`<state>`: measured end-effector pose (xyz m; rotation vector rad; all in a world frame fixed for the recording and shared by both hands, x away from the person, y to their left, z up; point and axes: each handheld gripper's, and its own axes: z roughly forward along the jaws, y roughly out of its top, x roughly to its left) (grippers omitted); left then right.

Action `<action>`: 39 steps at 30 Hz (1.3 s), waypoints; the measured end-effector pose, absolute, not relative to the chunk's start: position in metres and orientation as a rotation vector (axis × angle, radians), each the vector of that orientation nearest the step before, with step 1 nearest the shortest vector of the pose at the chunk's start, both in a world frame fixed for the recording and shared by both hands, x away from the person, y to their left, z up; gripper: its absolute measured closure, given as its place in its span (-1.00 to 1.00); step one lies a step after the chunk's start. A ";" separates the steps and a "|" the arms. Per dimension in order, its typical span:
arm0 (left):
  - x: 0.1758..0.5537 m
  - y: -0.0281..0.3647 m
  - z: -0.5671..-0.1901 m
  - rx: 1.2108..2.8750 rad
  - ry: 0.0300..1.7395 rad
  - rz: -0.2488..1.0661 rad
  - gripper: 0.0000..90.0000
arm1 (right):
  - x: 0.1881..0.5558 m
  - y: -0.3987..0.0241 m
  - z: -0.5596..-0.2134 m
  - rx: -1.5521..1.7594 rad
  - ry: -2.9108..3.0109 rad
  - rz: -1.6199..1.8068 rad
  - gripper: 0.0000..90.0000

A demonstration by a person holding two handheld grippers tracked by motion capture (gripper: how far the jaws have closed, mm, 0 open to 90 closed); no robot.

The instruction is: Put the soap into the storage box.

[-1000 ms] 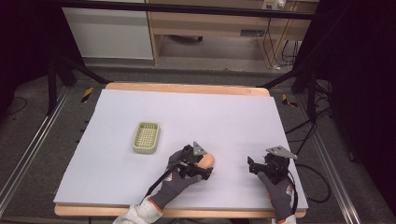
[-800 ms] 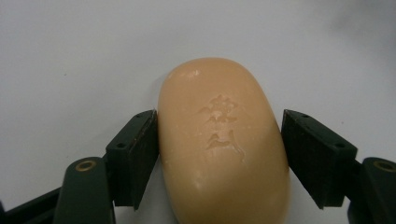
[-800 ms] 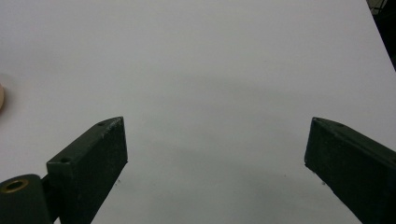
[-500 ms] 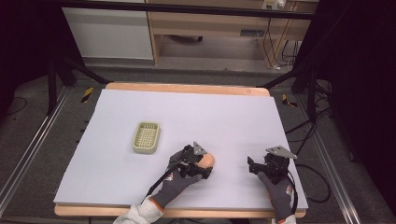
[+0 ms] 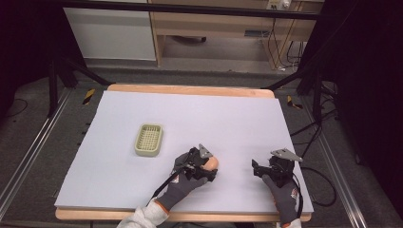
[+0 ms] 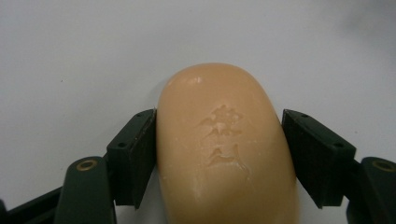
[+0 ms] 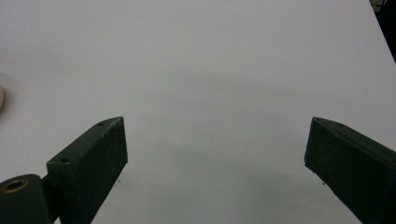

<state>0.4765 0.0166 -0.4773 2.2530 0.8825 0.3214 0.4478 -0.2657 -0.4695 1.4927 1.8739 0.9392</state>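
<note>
Left gripper view first: left tool (image 6: 219, 154) narrowed around a peach-coloured soap bar (image 6: 226, 149), jaws having just been closing, bar squarely between them. Left pad flush against the bar's side; right pad at the other flank, touching or a hair off, hard to say which. Bar lying flat on the pale table (image 6: 93, 46), rounded end pointing away from the camera, stamped mark on its upper face, characters too soft to read. Near end of the bar cut off by the bottom edge, along with the tool's body.

High view, left to right: green slotted soap dish (image 5: 149, 139) resting alone on the table (image 5: 228, 114), apart from both hands, up and to the left of the bar. Then left tool (image 5: 203, 167) in a grey-gloved hand (image 5: 183, 183), low over the table's near part, soap bar (image 5: 212, 163) peeking out as a small orange patch at its tip, mostly covered by the tool and its grey plate. Farther right, right tool (image 5: 260, 169) in the other gloved hand (image 5: 285, 194), well apart from the bar, tips small and dark, spread hard to judge from here.

Right gripper view: right tool (image 7: 215, 158) spread wide, nothing between the jaws, bare table beneath. Sliver of something pale orange at the far left edge, cut off, too little to identify.
</note>
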 end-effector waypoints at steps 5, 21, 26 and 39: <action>0.477 0.017 -0.476 2.259 0.886 0.314 -0.32 | 0.448 -0.266 -0.470 1.491 1.874 0.939 -0.86; 0.473 0.022 -0.471 2.261 0.868 0.294 -0.30 | 0.448 -0.267 -0.469 1.491 1.874 0.942 -0.86; 0.470 0.023 -0.466 2.265 0.853 0.287 -0.30 | 0.448 -0.267 -0.469 1.491 1.872 0.943 -0.86; 0.463 0.042 -0.454 2.245 0.854 0.297 -0.30 | 0.448 -0.266 -0.469 1.492 1.872 0.947 -0.86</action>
